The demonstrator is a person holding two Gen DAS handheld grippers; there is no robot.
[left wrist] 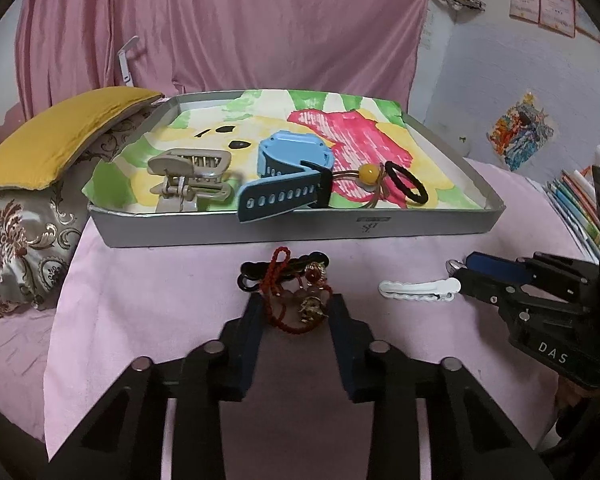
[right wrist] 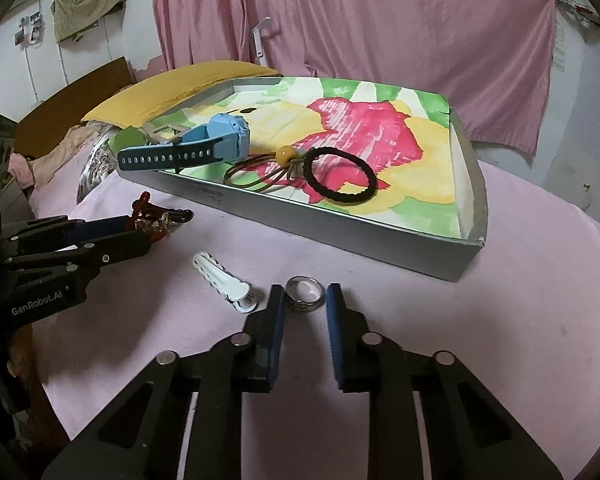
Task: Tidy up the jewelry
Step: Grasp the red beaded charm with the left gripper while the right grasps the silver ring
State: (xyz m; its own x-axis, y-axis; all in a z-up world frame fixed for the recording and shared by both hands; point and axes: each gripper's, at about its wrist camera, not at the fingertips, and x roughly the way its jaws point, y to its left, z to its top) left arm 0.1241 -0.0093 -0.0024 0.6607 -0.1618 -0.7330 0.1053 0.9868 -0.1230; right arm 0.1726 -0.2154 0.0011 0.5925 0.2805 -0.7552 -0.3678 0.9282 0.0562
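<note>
A red bead bracelet with gold charms [left wrist: 296, 300] lies on the pink cloth, over a black hair clip [left wrist: 260, 272]. My left gripper [left wrist: 296, 312] is open with its fingers on either side of the bracelet; it also shows in the right wrist view [right wrist: 140, 232]. A silver ring [right wrist: 305, 294] lies on the cloth between the open fingers of my right gripper [right wrist: 305, 300]. A white hair clip [right wrist: 224, 280] lies just left of it. The grey tray [left wrist: 300, 228] holds a beige claw clip [left wrist: 188, 178], a blue watch [left wrist: 288, 172], a yellow-bead hair tie [left wrist: 368, 174] and a black hair tie [right wrist: 340, 178].
A yellow cushion [left wrist: 60, 136] on a patterned pillow [left wrist: 16, 248] sits left of the tray. Books [left wrist: 576, 204] are stacked at the far right. A pink curtain [left wrist: 220, 20] hangs behind. The tray is lined with a painted paper [right wrist: 380, 132].
</note>
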